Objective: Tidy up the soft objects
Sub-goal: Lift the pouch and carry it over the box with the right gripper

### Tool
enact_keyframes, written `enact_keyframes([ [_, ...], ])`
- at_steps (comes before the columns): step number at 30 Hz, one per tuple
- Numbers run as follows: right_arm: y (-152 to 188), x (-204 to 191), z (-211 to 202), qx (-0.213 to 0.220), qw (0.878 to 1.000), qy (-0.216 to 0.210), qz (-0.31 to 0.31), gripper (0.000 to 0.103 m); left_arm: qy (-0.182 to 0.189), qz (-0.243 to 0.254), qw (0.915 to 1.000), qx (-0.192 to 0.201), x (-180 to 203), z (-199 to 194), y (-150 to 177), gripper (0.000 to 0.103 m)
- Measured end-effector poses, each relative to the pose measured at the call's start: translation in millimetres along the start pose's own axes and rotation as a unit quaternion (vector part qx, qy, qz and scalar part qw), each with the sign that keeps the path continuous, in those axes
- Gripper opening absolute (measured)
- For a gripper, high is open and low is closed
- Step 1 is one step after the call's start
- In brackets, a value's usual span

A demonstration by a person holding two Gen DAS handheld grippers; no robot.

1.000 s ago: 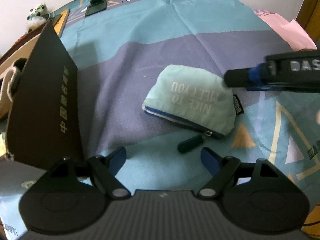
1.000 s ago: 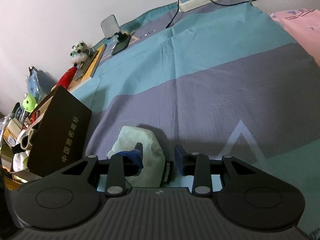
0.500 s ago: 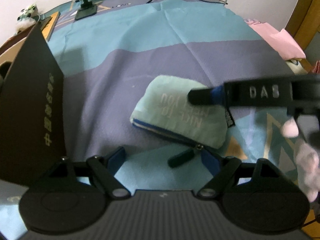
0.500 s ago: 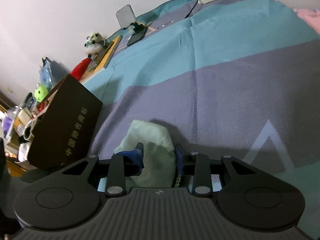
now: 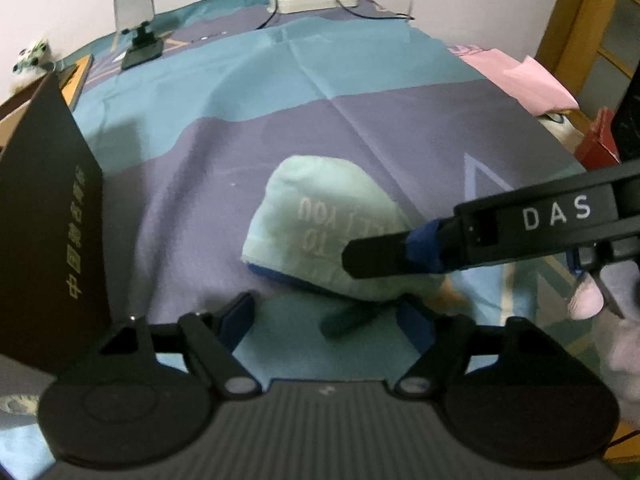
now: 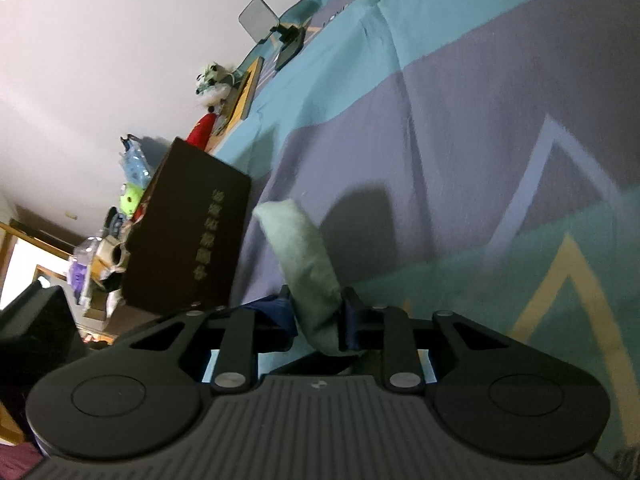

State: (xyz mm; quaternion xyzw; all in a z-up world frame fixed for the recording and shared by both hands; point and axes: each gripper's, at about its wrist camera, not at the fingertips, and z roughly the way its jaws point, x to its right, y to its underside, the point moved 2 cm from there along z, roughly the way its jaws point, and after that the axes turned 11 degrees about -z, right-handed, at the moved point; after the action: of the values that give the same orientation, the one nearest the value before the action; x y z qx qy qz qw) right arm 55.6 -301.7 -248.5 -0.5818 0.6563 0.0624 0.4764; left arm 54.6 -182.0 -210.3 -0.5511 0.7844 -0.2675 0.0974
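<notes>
Right gripper (image 6: pixel 316 320) jaws have just closed, pinching my mint-green soft fabric pouch (image 5: pixel 320 240) mid-bedspread (image 5: pixel 360 120), so I reckon it's grabbed. Left gripper (image 5: pixel 326 316) jaws, closing slightly, stay spread, empty.

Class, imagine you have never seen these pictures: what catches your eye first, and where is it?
A mint-green pouch at the middle of the teal and purple cloth, pinched by the right gripper, whose jaws have just been closing. At the left stands a tall dark box with gold lettering.
</notes>
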Motion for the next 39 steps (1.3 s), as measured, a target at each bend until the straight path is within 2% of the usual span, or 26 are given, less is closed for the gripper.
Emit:
enact_keyframes([
  [7,17.7,-11.3,-17.6,-0.014,1.000,-0.019,0.016,0.007,0.040,0.003,0.9991,-0.010,0.7,-20.7,17.8,0.070],
  [16,44.4,-48.6,-35.4,-0.025,0.998,-0.049,0.006,0.007,0.077,0.045,0.9961,-0.002,2.8,-68.5,48.9,0.066],
  [20,45.4,-74.1,-35.6,-0.024,0.996,-0.080,-0.012,0.007,0.093,0.054,0.9942,0.013,-1.8,-93.5,56.8,0.064],
  [24,43.3,-100.9,-28.5,-0.018,0.993,-0.111,-0.036,0.007,0.102,0.049,0.9923,0.049,-5.7,-121.9,56.3,0.064],
  [31,35.8,-129.2,-3.7,-0.006,0.992,-0.109,-0.069,0.006,0.099,0.035,0.9913,0.079,-29.2,-141.4,54.1,0.064],
  [34,33.7,-131.4,6.2,0.002,0.994,-0.095,-0.049,0.007,0.105,0.031,0.9907,0.081,-45.0,-138.8,48.5,0.057],
  [37,31.0,-140.1,9.0,0.011,0.995,-0.080,-0.057,0.007,0.102,0.038,0.9906,0.083,-59.2,-136.6,42.9,0.045],
  [38,30.3,-141.8,8.3,0.016,0.995,-0.079,-0.054,0.006,0.105,0.039,0.9902,0.084,-63.7,-137.0,40.9,0.036],
  [39,29.9,-143.9,7.0,0.024,0.995,-0.080,-0.049,0.006,0.111,0.036,0.9897,0.082,-68.6,-137.9,38.0,0.035],
])
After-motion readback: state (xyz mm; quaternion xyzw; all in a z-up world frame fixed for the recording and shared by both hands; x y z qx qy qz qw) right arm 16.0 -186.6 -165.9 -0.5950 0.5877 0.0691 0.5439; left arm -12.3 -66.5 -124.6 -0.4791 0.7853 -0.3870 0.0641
